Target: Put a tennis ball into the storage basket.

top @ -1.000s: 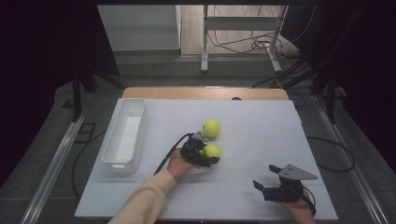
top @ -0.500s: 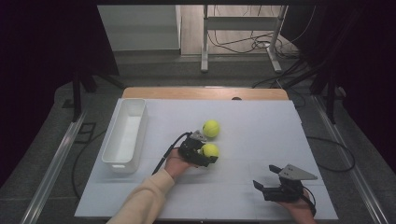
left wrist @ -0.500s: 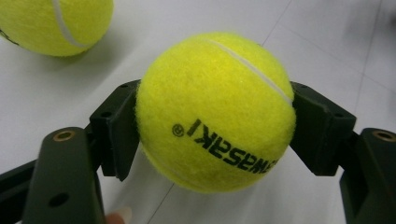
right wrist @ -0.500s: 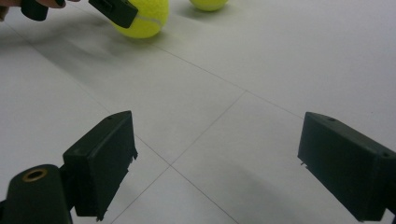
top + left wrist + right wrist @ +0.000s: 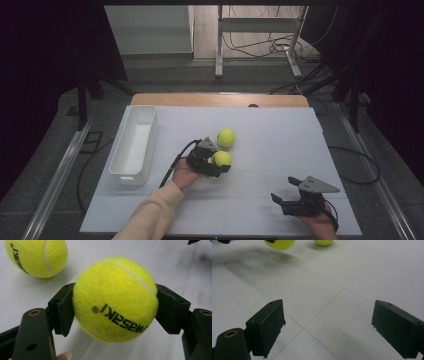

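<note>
Here the left gripper (image 5: 214, 161) has its two black jaws pressed on either side of a yellow tennis ball (image 5: 221, 158), which sits just to the right of the white bin (image 5: 134, 145), with a strip of bare white table (image 5: 280, 135) between ball and bin wall. In the left gripper view the ball (image 5: 115, 299) is squeezed between both pads, its black lettering facing the camera. The jaws have just been closing onto it. A second tennis ball (image 5: 226, 137) lies free on the surface just beyond the held one, farther from the bin's long right wall, close but apart from the gripper.

The right gripper (image 5: 290, 202) rests well away from the bin, near the table's near edge toward the right corner, its jaws spread wide with nothing between them. Most of the board right of the bin, past the two balls, lies bare out to the far and right edges.
</note>
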Tool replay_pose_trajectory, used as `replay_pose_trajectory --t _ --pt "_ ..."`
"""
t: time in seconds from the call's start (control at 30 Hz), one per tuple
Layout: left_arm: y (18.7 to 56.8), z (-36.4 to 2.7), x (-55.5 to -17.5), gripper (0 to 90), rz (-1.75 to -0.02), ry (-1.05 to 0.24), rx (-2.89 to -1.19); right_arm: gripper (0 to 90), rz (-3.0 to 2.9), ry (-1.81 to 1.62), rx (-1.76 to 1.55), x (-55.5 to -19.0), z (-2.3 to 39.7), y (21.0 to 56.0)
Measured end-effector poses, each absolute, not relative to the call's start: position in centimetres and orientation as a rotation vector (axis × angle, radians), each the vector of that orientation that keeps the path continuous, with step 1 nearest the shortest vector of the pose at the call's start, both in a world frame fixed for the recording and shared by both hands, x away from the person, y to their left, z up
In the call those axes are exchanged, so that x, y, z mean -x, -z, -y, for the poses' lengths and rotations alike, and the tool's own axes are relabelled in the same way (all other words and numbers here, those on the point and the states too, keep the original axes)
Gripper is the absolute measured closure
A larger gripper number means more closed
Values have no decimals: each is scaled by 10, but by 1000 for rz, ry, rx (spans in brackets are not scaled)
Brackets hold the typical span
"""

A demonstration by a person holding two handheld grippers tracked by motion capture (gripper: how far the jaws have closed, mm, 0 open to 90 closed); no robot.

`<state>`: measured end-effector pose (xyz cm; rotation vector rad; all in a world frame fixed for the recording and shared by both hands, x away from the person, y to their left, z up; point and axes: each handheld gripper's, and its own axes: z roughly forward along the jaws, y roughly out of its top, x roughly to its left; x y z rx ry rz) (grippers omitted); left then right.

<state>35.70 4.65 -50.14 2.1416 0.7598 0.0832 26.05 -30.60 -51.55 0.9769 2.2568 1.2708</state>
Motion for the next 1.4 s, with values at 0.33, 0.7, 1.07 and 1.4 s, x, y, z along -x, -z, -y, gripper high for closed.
replay_pose_trajectory --t 0.33,0.7,1.07,1.4 --pt "490 -53 -352 265 -746 -94 -2108 115 -2257 -1271 -976 -260 306 515" --pt "483 -62 -350 266 -746 -92 -2079 115 -2257 -1272 -975 -260 306 515" --pt "474 -71 -347 266 -754 -88 -2045 115 -2255 -1273 -977 -260 306 515" --pt "468 -79 -345 266 -762 -95 -2025 115 -2251 -1274 -976 -260 306 514"
